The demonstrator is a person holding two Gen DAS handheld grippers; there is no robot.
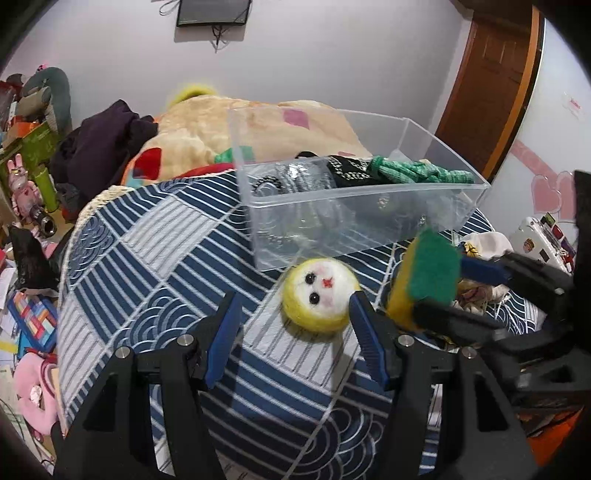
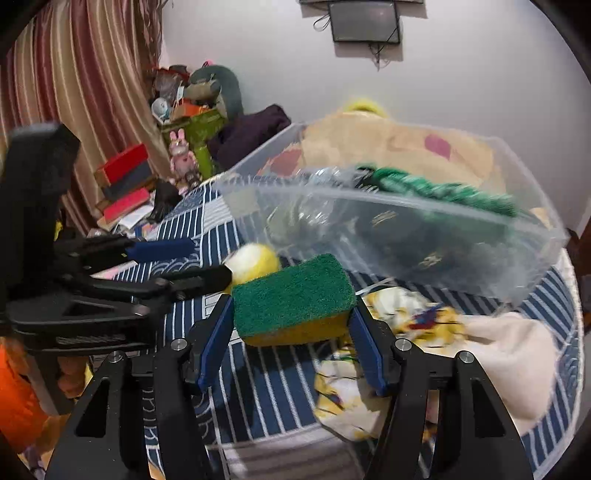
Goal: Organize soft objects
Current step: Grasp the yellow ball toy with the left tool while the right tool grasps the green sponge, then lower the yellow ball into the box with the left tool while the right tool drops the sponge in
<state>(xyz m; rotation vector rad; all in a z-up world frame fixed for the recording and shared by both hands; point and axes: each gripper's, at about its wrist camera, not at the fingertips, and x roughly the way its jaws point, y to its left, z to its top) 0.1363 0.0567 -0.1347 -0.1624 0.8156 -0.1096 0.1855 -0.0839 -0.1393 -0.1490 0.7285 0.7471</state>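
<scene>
blue-and-white patterned bedding [image 1: 155, 258] covered the surface, with a pale wall behind it. on that cloth, the sponge [image 2: 291, 299], green scouring face up over a yellow body, sat clamped between the blue pads of the right gripper [image 2: 291, 325], its jaws closed narrowly against the sponge's two ends. in the left wrist view the same sponge [image 1: 424, 273] appeared at about three o'clock, raised off the bedding in the right gripper [image 1: 458, 291].

just to the sponge's nine o'clock in the left view lay the round yellow-and-white plush face [image 1: 317, 299], resting on the cloth. the left gripper [image 1: 291, 339] stood with its jaws spread wide, holding nothing, its right pad touching or nearly touching the plush's edge; i could not tell which.

at twelve o'clock from both stood the clear plastic bin [image 1: 369, 206], holding a green knitted item [image 1: 417, 171] and a black patterned item [image 1: 351, 173]. in the right view a crumpled printed cloth [image 2: 406, 325] lay at four o'clock from the sponge. a beige blanket [image 1: 207, 133] was heaped behind the bin, and a dark screen [image 1: 212, 13] hung on the wall.
</scene>
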